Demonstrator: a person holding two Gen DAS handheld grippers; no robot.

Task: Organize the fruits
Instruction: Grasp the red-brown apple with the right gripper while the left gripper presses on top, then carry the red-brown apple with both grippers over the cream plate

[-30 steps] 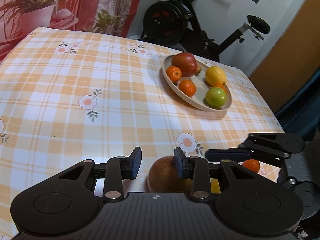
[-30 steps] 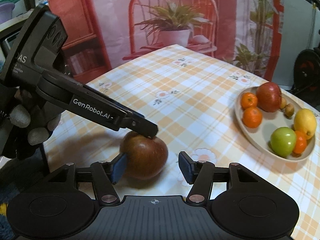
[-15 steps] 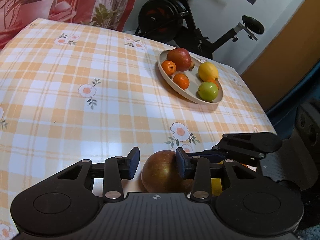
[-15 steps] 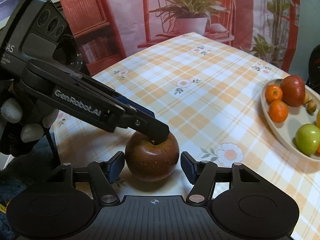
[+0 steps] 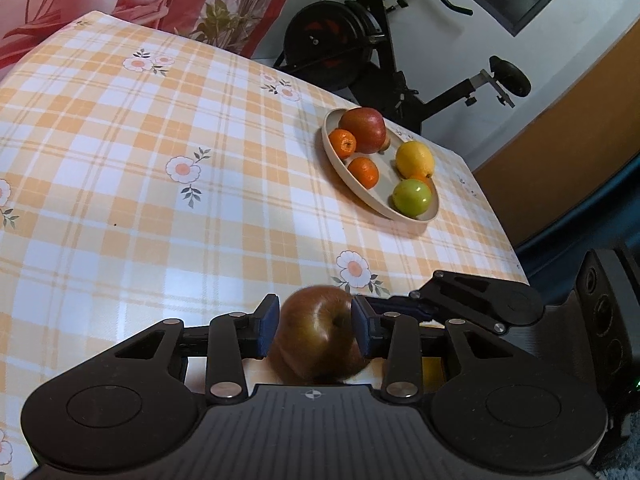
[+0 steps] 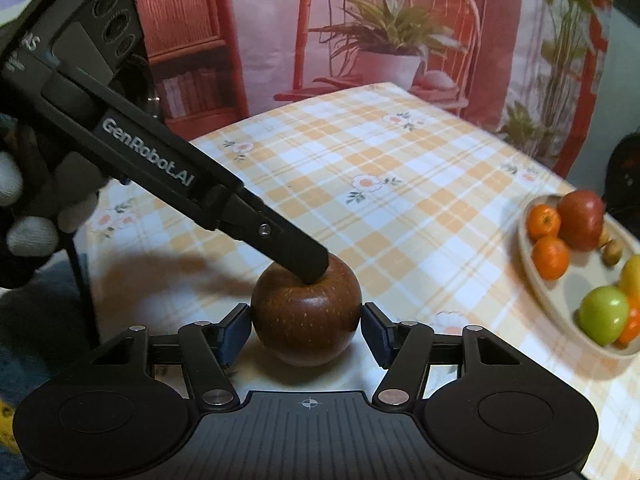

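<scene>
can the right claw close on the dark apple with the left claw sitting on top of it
Probably yes: the apple sits between the right claw's pads, both flanks bare. The left claw has a fingertip at its top, above the pads' path.

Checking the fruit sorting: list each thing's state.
dark red apple: upright on the tablecloth, outside the plate, between both grippers.
left gripper: tip rests on the apple's top; grip unclear.
right gripper: pads flank the apple; grip unclear.
plate: holds fruit, some room left.
</scene>
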